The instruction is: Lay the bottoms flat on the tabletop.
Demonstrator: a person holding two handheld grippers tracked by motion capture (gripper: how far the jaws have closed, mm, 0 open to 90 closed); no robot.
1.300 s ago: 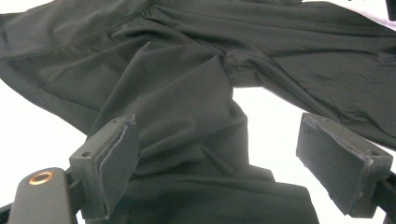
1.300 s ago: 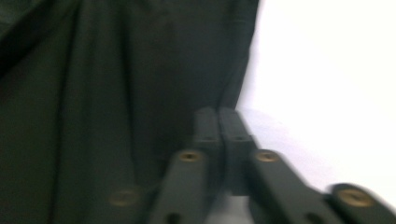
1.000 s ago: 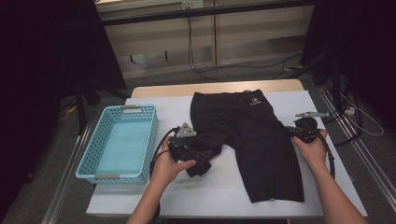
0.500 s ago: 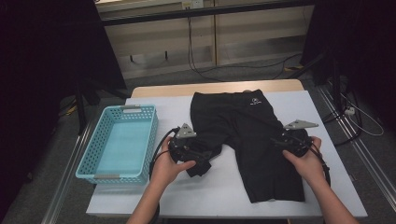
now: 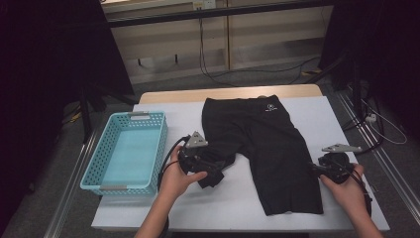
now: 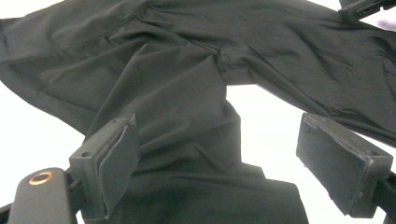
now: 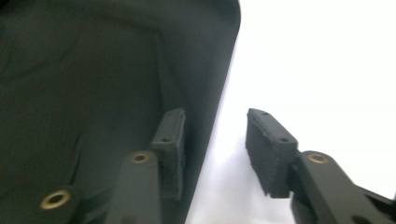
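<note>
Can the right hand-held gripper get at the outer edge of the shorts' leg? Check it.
Probably yes. The right hand-held gripper has its jaws apart, straddling the outer edge of the black shorts on the white table; nothing lies between.

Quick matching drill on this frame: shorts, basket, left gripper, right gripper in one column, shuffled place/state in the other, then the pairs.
Things:
1. black shorts
2. blue basket
3. left gripper
4. right gripper

Places or states:
A. at the outer edge of the flat shorts leg, one jaw over the cloth, one over the bare table, jaws apart and just closing
B. spread in the middle of the white table, one leg bunched
C. at the table's left side, nothing in it
D. jaws wide open, the bunched shorts leg lying between them

Pairs: 1-B, 2-C, 3-D, 4-A
</note>
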